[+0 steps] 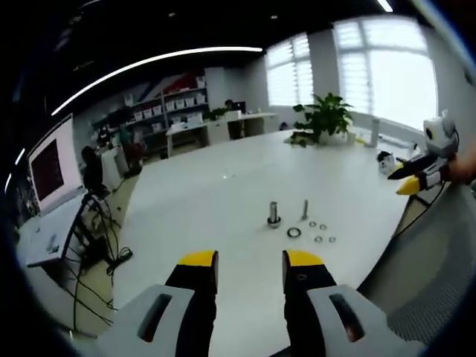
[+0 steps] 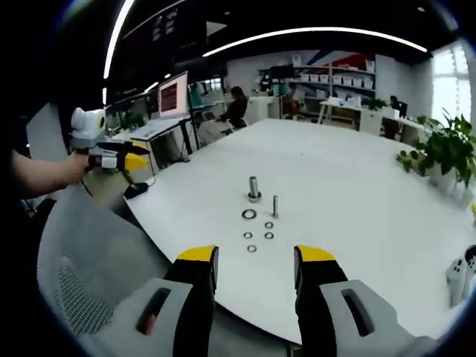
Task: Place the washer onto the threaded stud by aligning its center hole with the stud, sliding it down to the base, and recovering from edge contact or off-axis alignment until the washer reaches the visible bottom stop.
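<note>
Both yellow-tipped tongs [image 1: 249, 259] [image 2: 256, 254] hover apart and empty off the white table's [image 2: 357, 193] edge, so picking a small metal ring washer [image 2: 248, 214] beside the upright threaded steel stud [image 2: 253, 188] looks next.

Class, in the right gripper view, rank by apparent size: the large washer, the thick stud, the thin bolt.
1. Thick stud
2. Thin bolt
3. Large washer
The first two look similar in height; the stud is bulkier.

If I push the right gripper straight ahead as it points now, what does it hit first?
Probably the small washers on the table, then the larger washer and the stud beyond. The open right gripper is empty; depth is unclear.
</note>
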Tool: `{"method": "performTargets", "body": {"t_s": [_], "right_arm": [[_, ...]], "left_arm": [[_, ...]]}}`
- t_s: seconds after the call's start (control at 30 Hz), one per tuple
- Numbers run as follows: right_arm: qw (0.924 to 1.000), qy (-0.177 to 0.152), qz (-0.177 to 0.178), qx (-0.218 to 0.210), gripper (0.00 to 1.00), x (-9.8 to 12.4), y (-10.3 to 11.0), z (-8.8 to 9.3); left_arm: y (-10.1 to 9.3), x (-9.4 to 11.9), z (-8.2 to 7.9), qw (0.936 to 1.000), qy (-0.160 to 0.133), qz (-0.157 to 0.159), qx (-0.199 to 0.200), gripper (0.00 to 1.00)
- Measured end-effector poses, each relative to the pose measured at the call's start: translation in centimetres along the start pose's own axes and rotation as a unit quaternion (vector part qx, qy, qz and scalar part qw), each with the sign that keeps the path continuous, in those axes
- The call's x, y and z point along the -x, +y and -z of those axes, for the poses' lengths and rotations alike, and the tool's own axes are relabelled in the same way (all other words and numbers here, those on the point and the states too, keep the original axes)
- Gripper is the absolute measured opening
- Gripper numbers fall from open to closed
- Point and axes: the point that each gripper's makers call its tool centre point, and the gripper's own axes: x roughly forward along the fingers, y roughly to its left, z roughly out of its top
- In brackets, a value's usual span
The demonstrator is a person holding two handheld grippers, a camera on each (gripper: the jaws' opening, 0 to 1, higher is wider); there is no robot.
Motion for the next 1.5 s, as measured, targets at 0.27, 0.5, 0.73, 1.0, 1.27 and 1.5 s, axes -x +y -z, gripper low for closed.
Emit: {"method": "performTargets", "body": {"t_s": [0.27,0.5,0.73,1.0,1.27,1.5], "right_arm": [[0.9997,-0.012,0.013,-0.016,0.43,0.5,-0.7,-0.4],[0.9994,-0.026,0.012,-0.022,0.43,0.7,-0.7,-0.8],[0.9992,-0.026,0.01,-0.03,0.43,0.7,-0.8,-0.7],[0.999,-0.025,0.003,-0.037,0.43,0.6,-0.7,-0.7],[0.9992,-0.023,-0.016,-0.029,0.43,0.4,0.0,-0.6],[0.9988,-0.03,-0.011,-0.037,0.43,0.6,-0.4,-0.8]], "left_arm": [[-1.5,-1.7,-0.6,0.9984,0.024,0.044,-0.025,0.33],[-2.7,-5.9,-2.4,0.9964,0.032,0.078,-0.011,0.33],[-3.6,-9.7,-2.3,0.9933,0.066,0.093,-0.018,0.34],[-5.9,-12.7,-1.9,0.9875,0.095,0.119,-0.041,0.35],[-6.4,-14.3,-0.6,0.9824,0.128,0.132,-0.035,0.35],[-6.5,-15.8,0.6,0.9783,0.151,0.138,-0.033,0.35]]}}
